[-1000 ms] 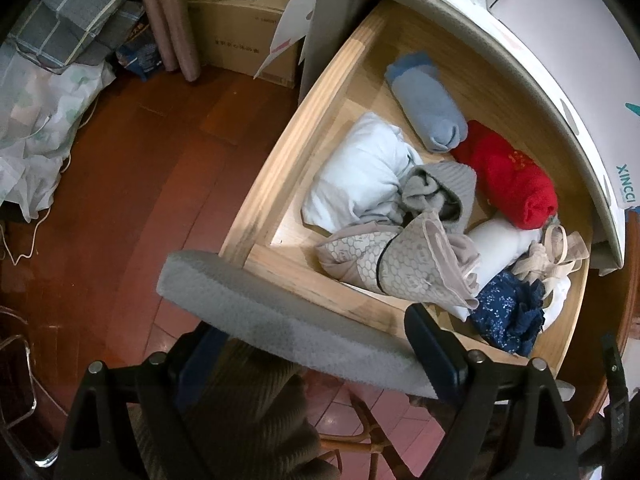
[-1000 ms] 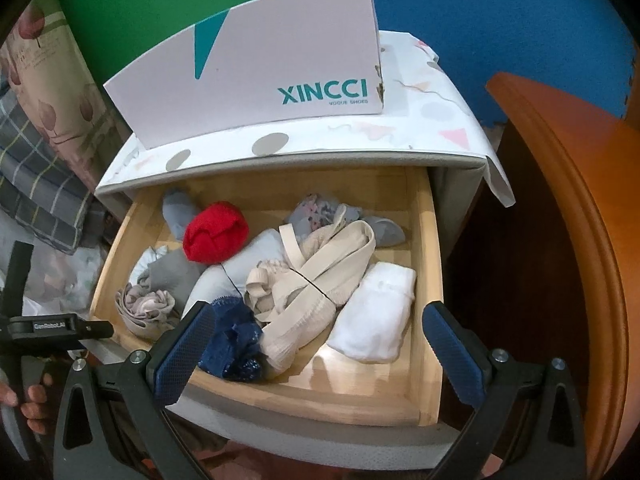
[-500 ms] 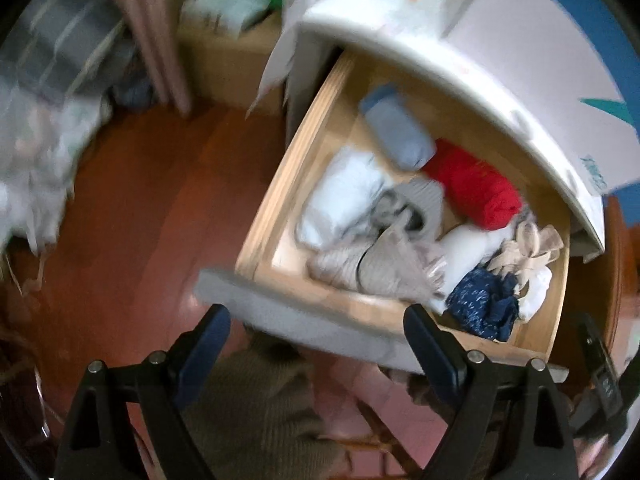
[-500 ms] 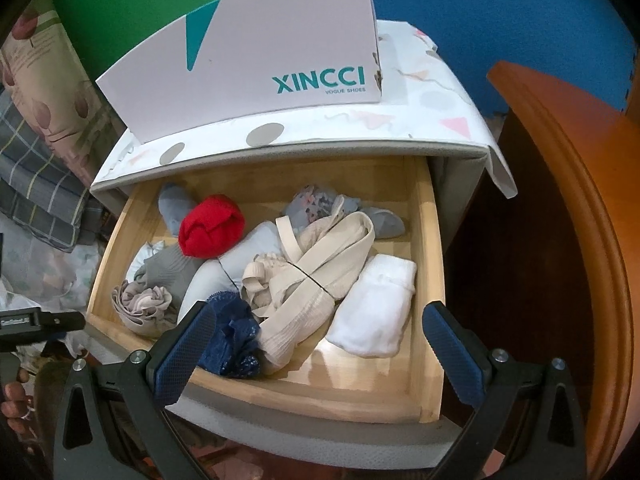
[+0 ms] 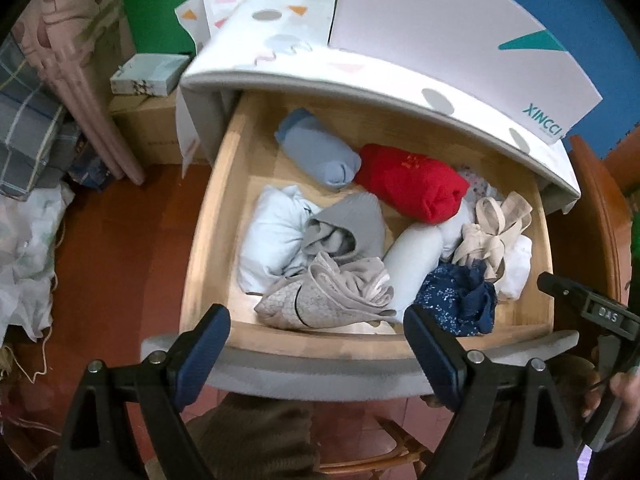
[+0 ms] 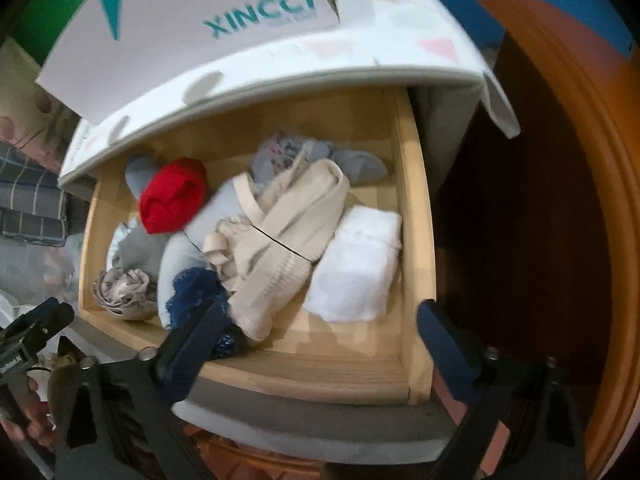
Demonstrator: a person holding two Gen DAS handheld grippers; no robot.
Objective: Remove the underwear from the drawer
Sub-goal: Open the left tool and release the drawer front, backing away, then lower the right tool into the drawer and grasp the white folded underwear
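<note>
The wooden drawer (image 5: 208,240) stands pulled out, full of rolled and crumpled underwear. A red roll (image 5: 412,180) and a blue-grey roll (image 5: 316,152) lie at the back. A patterned beige piece (image 5: 332,296) and navy lace (image 5: 456,300) lie at the front. My left gripper (image 5: 316,344) hovers open over the drawer's grey front. My right gripper (image 6: 320,332) hangs above the front right part, its jaws closing with no garment pressed between them. Its left finger (image 6: 200,332) overlaps the navy lace (image 6: 196,288), beside a beige strappy garment (image 6: 288,224) and a white folded piece (image 6: 356,264).
A pale XINCCI shoe box (image 5: 460,40) rests on the white cabinet top above the drawer. Brown wooden furniture (image 6: 580,200) stands close on the right. To the left are a cardboard box (image 5: 144,128), a curtain, bedding and bags on the red-brown floor.
The left view has risen and swung from the drawer's side to face its front. The right gripper has sunk closer to the clothes and its jaws have narrowed.
</note>
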